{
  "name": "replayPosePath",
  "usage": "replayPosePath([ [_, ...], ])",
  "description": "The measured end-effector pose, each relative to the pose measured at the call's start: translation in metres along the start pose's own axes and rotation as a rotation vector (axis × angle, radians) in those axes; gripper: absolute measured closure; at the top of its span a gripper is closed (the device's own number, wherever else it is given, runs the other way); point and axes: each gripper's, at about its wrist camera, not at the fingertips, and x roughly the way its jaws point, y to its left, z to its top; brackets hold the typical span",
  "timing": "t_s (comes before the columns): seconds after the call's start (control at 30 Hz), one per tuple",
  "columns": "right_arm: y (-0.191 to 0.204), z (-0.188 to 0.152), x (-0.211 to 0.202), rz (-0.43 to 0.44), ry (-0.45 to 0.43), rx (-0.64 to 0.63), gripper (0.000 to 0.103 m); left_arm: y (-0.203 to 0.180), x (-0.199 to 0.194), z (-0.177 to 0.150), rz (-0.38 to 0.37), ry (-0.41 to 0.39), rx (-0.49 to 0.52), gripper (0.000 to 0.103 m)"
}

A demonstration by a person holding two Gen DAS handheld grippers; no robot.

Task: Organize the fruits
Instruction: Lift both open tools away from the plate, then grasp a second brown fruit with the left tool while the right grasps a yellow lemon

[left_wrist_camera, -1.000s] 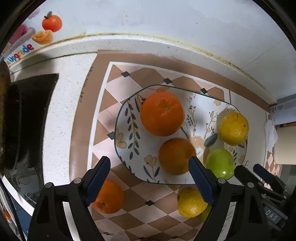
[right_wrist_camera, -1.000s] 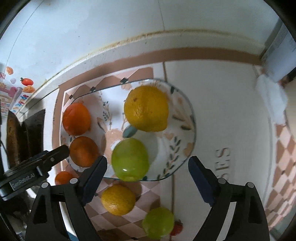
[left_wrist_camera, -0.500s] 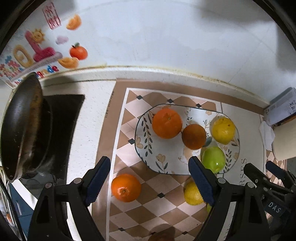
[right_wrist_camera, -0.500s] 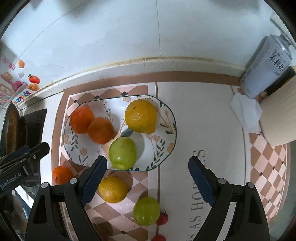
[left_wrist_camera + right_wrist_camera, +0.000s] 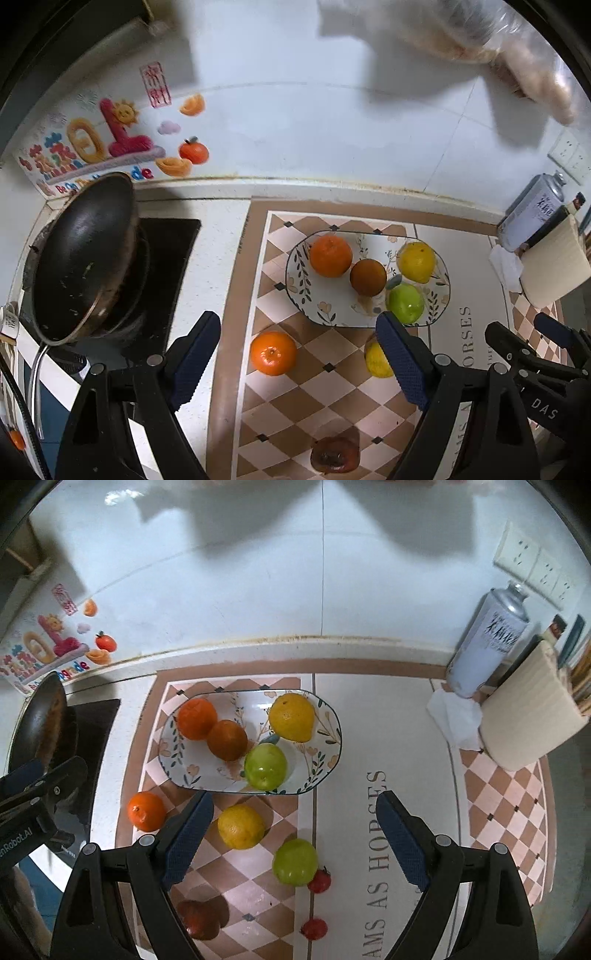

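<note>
A floral oval plate [image 5: 299, 280] [image 5: 328, 746] on a checkered mat holds two oranges [image 5: 330, 256] [image 5: 226, 740], a yellow citrus [image 5: 417, 261] [image 5: 291, 717] and a green apple [image 5: 405, 302] [image 5: 265, 766]. Loose on the mat lie an orange [image 5: 273, 352] [image 5: 146, 811], a yellow citrus [image 5: 373, 360] [image 5: 241, 826], a green apple [image 5: 294, 861], two small red fruits [image 5: 319, 880] and a dark red fruit [image 5: 334, 455] [image 5: 199, 917]. My left gripper [image 5: 299, 365] is open and empty above the loose orange. My right gripper [image 5: 291, 838] is open and empty above the loose citrus and apple.
A black wok [image 5: 81, 254] sits on a stove at the left. A spray can [image 5: 487, 642], crumpled tissue [image 5: 456, 716] and a beige holder [image 5: 532, 709] stand at the right. A white tiled wall with stickers [image 5: 92, 147] is behind.
Both grippers have pulled back and up from the plate, so it looks smaller and more counter shows. The fruits have not moved. Both grippers stay open.
</note>
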Motion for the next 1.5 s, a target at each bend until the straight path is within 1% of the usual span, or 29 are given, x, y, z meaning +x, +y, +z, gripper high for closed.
replayPosePath([
  [0.13,0.003,-0.014,-0.028,0.001,-0.044,0.004,0.011,0.004,-0.02,-0.014,-0.007,-0.033,0.01,0.017],
  [0.2,0.004,-0.019,-0.038,0.009,-0.054,0.01,0.011,0.004,-0.027,-0.02,-0.019,-0.037,0.013,0.017],
  [0.27,0.004,-0.024,-0.045,0.021,-0.061,0.016,0.011,0.004,-0.033,-0.026,-0.015,-0.05,0.022,0.017],
  [0.37,0.004,-0.034,-0.05,0.042,-0.052,0.022,0.011,0.002,-0.032,-0.036,-0.025,-0.035,0.033,0.017],
  [0.4,0.003,-0.039,-0.048,0.047,-0.037,0.024,0.011,0.001,-0.029,-0.04,-0.03,-0.022,0.037,0.013],
  [0.43,0.002,-0.044,-0.044,0.047,-0.02,0.023,0.011,0.0,-0.024,-0.045,-0.034,-0.006,0.039,0.006],
  [0.47,0.0,-0.049,-0.038,0.048,0.002,0.025,0.011,-0.001,-0.015,-0.053,-0.044,0.028,0.047,0.0],
  [0.53,-0.005,-0.058,-0.025,0.061,0.047,0.034,0.011,-0.006,0.003,-0.068,-0.047,0.09,0.064,0.0],
  [0.63,-0.017,-0.071,0.001,0.111,0.129,0.076,0.011,-0.012,0.039,-0.095,-0.059,0.212,0.076,0.0],
  [0.67,-0.022,-0.075,0.011,0.137,0.157,0.09,0.011,-0.015,0.056,-0.106,-0.072,0.272,0.068,0.0],
  [0.73,-0.029,-0.08,0.027,0.165,0.199,0.112,0.011,-0.017,0.078,-0.121,-0.105,0.355,0.039,0.0],
  [0.77,-0.032,-0.081,0.033,0.173,0.211,0.115,0.011,-0.018,0.091,-0.13,-0.122,0.407,0.009,0.0],
  [0.87,-0.037,-0.079,0.05,0.174,0.242,0.107,0.011,-0.024,0.115,-0.144,-0.136,0.472,-0.031,0.0],
  [0.97,-0.036,-0.07,0.064,0.179,0.263,0.08,0.011,-0.031,0.131,-0.15,-0.152,0.504,-0.054,0.002],
  [1.03,-0.031,-0.062,0.076,0.191,0.279,0.051,0.011,-0.033,0.138,-0.152,-0.166,0.501,-0.059,0.016],
  [1.07,-0.028,-0.058,0.081,0.201,0.288,0.04,0.011,-0.035,0.142,-0.152,-0.16,0.504,-0.055,0.028],
  [1.1,-0.025,-0.054,0.087,0.207,0.298,0.029,0.011,-0.036,0.145,-0.153,-0.166,0.511,-0.059,0.037],
  [1.13,-0.02,-0.05,0.096,0.213,0.309,0.011,0.011,-0.036,0.147,-0.155,-0.176,0.516,-0.067,0.042],
  [1.3,0.011,-0.034,0.138,0.217,0.366,-0.066,0.011,-0.033,0.148,-0.157,-0.188,0.513,-0.105,0.042],
  [1.43,0.038,-0.031,0.17,0.196,0.414,-0.133,0.012,-0.031,0.146,-0.157,-0.161,0.503,-0.105,0.043],
  [1.47,0.043,-0.031,0.175,0.189,0.42,-0.147,0.013,-0.03,0.145,-0.158,-0.154,0.501,-0.107,0.043],
  [1.5,0.048,-0.031,0.18,0.179,0.427,-0.163,0.019,-0.028,0.146,-0.158,-0.147,0.498,-0.107,0.043],
])
